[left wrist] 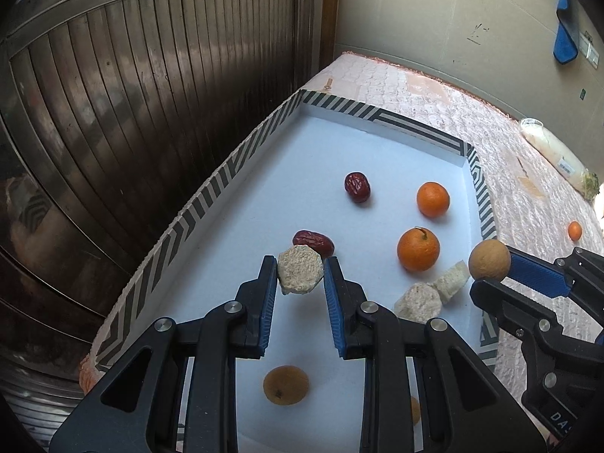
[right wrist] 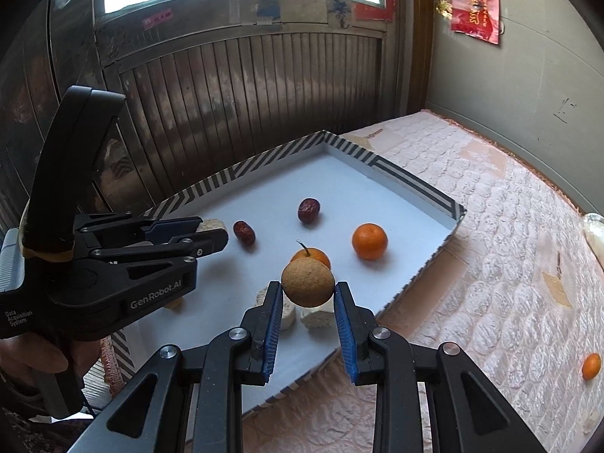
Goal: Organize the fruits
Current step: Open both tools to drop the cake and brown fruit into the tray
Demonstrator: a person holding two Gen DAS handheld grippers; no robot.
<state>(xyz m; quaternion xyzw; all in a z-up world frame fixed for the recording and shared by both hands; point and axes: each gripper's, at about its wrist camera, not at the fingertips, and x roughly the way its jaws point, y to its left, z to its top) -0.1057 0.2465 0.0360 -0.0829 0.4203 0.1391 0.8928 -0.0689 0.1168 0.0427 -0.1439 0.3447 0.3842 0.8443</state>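
The left hand-held gripper [left wrist: 301, 275] is clenched on a pale, grainy cake [left wrist: 301, 275], held just above the white floor of the tray [left wrist: 415, 122]. The right hand-held gripper [right wrist: 307, 294] grasps a brown round fruit [right wrist: 308, 282] over the tray's near right side, also lifted clear.

Lying in the tray are two oranges [left wrist: 418, 249] [left wrist: 433, 199], two red dates [left wrist: 314, 242] [left wrist: 357, 187], two more pale pieces [left wrist: 419, 302] [left wrist: 451, 278] and a dull brown fruit [left wrist: 285, 384] near the front. Another small orange [right wrist: 591, 366] sits outside the tray, well apart on the quilted bed [right wrist: 490, 264].

Risks, as I judge them:
- The cake looks crumbly; a harder squeeze could break it, and it is held only near the fingertips.
- One date lies just behind the cake, so lowering there may knock it away.
- The brown fruit is round and pinched at the tips; a tilt could let it slip and roll into the oranges.
- The two grippers work close together over the tray and could collide.
- The stray orange may roll on the soft bed when approached.
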